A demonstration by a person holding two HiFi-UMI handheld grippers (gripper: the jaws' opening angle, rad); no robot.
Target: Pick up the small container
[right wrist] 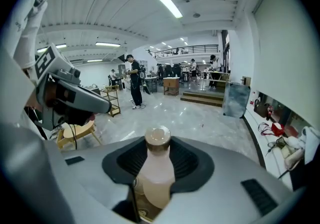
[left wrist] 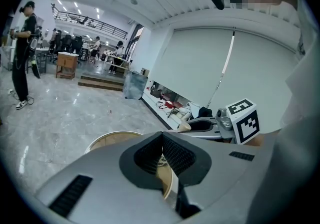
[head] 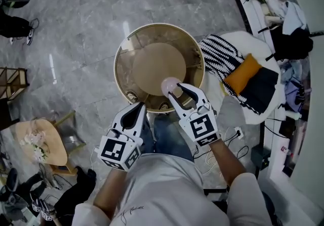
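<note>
1. The small container point(right wrist: 156, 168) is a pale pinkish bottle with a tan cap. It stands upright between the jaws of the right gripper point(head: 177, 90).
2. In the head view the small container point(head: 170, 86) shows over the near edge of the round table point(head: 117, 63), a little right of the middle. Whether its base is clear of the glass top cannot be made out.
3. The right gripper's fingers point(right wrist: 187, 160) are set fairly wide. Their ribbed pads press on both sides of the bottle's body, and its neck and cap rise above them.
4. The left gripper point(head: 140, 104) is just beside the right one, with its tip at the table's near edge. Its fingers point(left wrist: 179, 154) are brought together at the tips with nothing between them. Only the table's gold rim shows through the slit below.
5. The table has a gold rim and a clear top, and a beige disc point(head: 157, 65) shows beneath the glass.
6. To the table's right is a white seat point(head: 263, 60). On it lie a black-and-white striped knit point(head: 220, 55), an orange piece point(head: 243, 73) and a dark cloth point(head: 260, 88).
7. Off the table's near-left side is a wooden chair point(head: 43, 141) carrying pale flowers, on the grey marble floor point(head: 76, 17).
8. A person in dark clothes point(right wrist: 135, 82) stands well back in the hall.
</note>
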